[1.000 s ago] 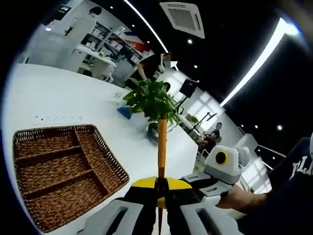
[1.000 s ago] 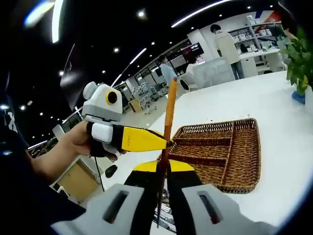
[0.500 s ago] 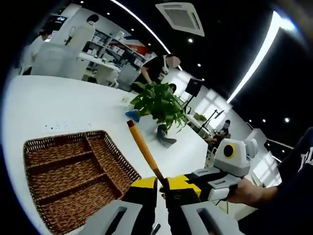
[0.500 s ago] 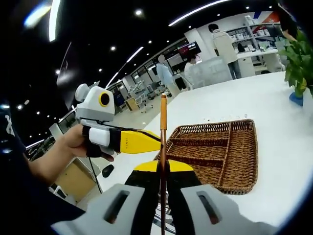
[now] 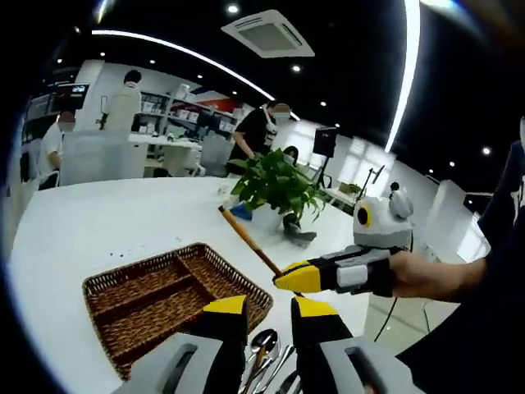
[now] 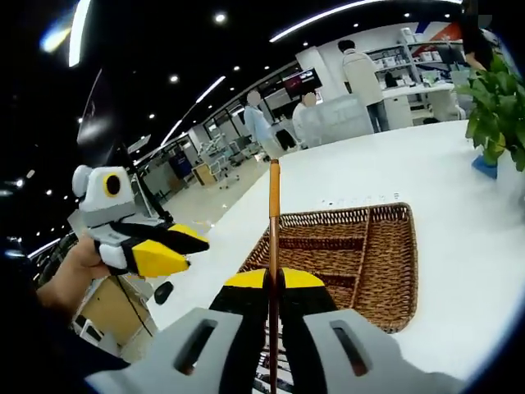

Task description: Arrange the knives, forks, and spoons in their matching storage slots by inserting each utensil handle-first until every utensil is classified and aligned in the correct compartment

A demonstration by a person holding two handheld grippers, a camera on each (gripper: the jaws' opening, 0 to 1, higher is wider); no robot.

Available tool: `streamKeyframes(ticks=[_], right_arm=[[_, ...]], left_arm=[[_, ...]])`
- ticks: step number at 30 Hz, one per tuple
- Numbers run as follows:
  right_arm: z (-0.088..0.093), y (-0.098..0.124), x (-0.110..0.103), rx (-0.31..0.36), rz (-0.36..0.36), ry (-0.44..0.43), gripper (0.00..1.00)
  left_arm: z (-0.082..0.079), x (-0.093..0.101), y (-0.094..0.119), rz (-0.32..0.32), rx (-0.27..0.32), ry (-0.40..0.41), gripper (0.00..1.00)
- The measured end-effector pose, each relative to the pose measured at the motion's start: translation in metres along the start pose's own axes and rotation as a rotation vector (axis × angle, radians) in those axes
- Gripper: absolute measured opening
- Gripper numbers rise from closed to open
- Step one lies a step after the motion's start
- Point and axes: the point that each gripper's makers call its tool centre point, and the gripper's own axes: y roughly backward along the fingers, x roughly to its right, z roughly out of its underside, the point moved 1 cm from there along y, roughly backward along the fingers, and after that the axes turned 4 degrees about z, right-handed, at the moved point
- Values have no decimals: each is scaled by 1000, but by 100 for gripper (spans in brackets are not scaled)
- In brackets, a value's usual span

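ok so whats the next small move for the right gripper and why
Probably tip the right gripper forward and lower the utensil handle-first toward a slot of the basket. Its jaws are shut on the wooden-handled utensil, the basket slots look empty, and the left gripper has let go and sits apart.

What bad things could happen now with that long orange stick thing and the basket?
1. The right gripper pinches the orange-handled utensil by its low end, so the long handle could swing or slip.
2. The wicker tray has narrow slots; the handle might snag a divider or enter the wrong one.
3. The tray sits near the white table edge, where spoons lie, so a push might knock them off.
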Motion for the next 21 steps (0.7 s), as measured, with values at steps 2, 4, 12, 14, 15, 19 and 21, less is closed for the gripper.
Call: streamKeyframes(ticks=[2, 4, 12, 14, 15, 19, 21], right_arm=[[0, -4, 12, -15, 38, -15, 3], [-2, -8, 22, -18, 69, -14, 3], [-9, -29, 50, -19, 145, -4, 3], [-11, -35, 55, -21, 163, 18, 3], [-12, -40, 59, -27, 174, 29, 3], [-16, -55, 72, -40, 196, 31, 3], [-20, -62, 80, -42, 212, 23, 3]], left_arm=[[7, -6, 8, -43, -17, -21, 31], [12, -12, 16, -79, -6, -48, 40], [53, -36, 37, -169, -67, 14, 62], [60, -39, 40, -184, -92, 13, 67], [65, -40, 42, -188, -105, 13, 68], [75, -43, 44, -194, -122, 35, 73], [82, -44, 46, -199, -136, 54, 75]])
